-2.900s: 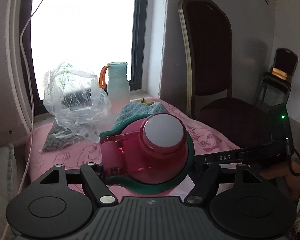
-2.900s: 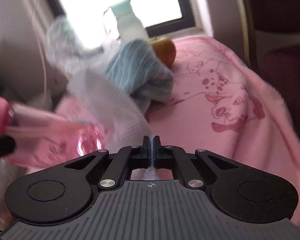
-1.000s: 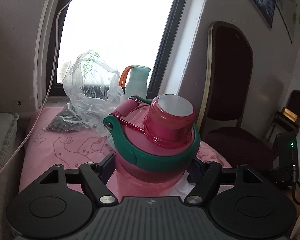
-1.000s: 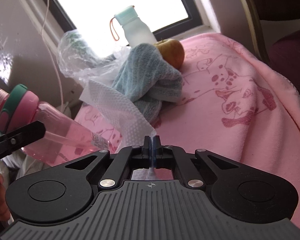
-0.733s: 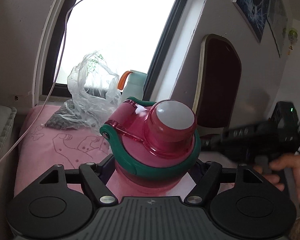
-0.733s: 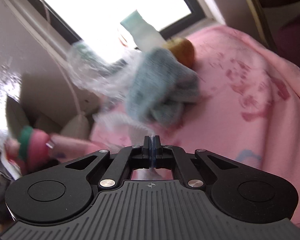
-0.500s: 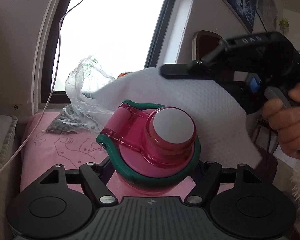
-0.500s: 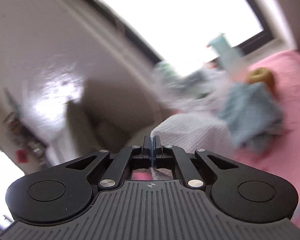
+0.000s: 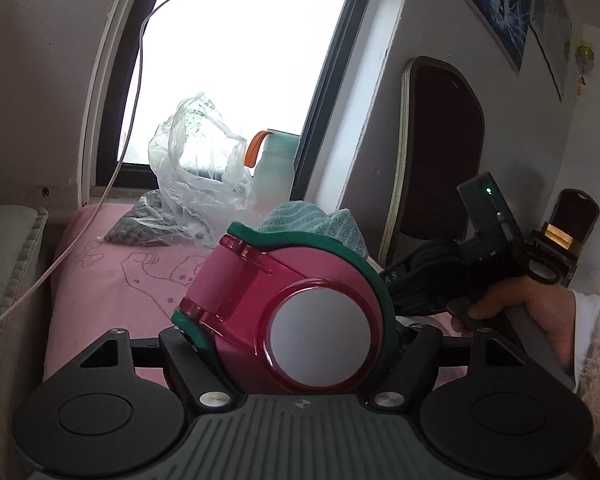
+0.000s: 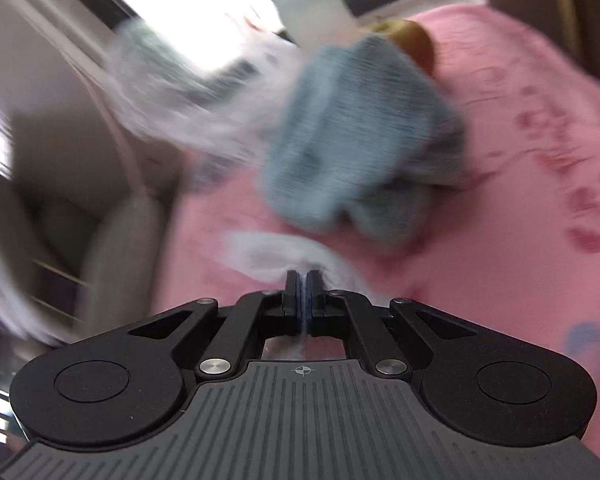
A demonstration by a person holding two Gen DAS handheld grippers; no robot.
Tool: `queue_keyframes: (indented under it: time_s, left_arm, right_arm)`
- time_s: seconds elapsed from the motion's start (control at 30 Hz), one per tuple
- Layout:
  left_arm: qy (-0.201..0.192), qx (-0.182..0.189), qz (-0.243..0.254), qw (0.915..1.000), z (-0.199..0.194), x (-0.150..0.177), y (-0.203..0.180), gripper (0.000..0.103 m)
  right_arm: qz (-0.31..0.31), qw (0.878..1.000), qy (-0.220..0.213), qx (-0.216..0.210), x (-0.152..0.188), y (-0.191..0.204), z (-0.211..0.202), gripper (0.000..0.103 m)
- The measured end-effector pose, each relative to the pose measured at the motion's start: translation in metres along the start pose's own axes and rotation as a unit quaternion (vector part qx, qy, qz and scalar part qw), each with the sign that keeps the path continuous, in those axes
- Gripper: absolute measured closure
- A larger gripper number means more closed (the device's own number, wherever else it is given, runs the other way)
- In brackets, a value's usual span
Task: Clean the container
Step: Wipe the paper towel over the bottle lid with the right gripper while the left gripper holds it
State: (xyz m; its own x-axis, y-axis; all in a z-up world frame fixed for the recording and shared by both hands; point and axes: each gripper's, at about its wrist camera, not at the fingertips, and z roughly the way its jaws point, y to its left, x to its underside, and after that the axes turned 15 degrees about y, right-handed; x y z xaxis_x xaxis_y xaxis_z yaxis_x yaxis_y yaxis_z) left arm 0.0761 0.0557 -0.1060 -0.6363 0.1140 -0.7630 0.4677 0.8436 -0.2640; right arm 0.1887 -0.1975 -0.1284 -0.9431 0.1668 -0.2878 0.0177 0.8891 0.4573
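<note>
Pink bottle (image 9: pixel 300 312) at lower centre clamped in left tool (image 9: pixel 300 344), right tool (image 10: pixel 302 292) pinched on white tissue (image 10: pixel 276 254), pink cloth-covered surface (image 9: pixel 116 280), bright window (image 9: pixel 236 64) upper left, dark chair (image 9: pixel 440 152) right.

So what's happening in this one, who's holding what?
A person is cleaning a pink bottle with a gripper in each hand. The left gripper clamps the bottle, whose capped top tilts toward the camera. The right gripper is shut on a white paper towel, over the pink blanket near a blue cloth. The right view is blurred, and no contact between towel and bottle is visible.
</note>
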Motion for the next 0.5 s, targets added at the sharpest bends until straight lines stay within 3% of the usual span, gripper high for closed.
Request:
queue_keyframes:
  time_s: [0.07,0.17,0.27,0.37,0.5]
  left_arm:
    - [0.002,-0.002,0.004,1.0000,0.001,-0.001,-0.001,0.032]
    - [0.007,-0.006,0.012,0.9999,0.001,-0.004,-0.004,0.032]
    - [0.013,-0.014,0.021,0.9996,0.001,-0.008,-0.010,0.032]
    - [0.018,-0.022,0.031,0.9991,0.002,-0.009,-0.016,0.032]
    - [0.023,-0.028,0.040,0.9985,0.003,-0.010,-0.020,0.032]
  right_arm:
    - [-0.014,0.999,-0.007,0.037,0.004,-0.004,-0.005,0.101]
    - [-0.028,0.998,-0.042,0.041,0.005,-0.001,-0.033,0.101]
    - [-0.052,0.994,-0.067,-0.075,0.002,0.017,-0.069,0.101]
    - [-0.079,0.969,-0.045,-0.228,0.000,0.037,-0.084,0.101]
    - [-0.106,0.963,-0.004,-0.248,0.004,0.056,-0.066,0.101]
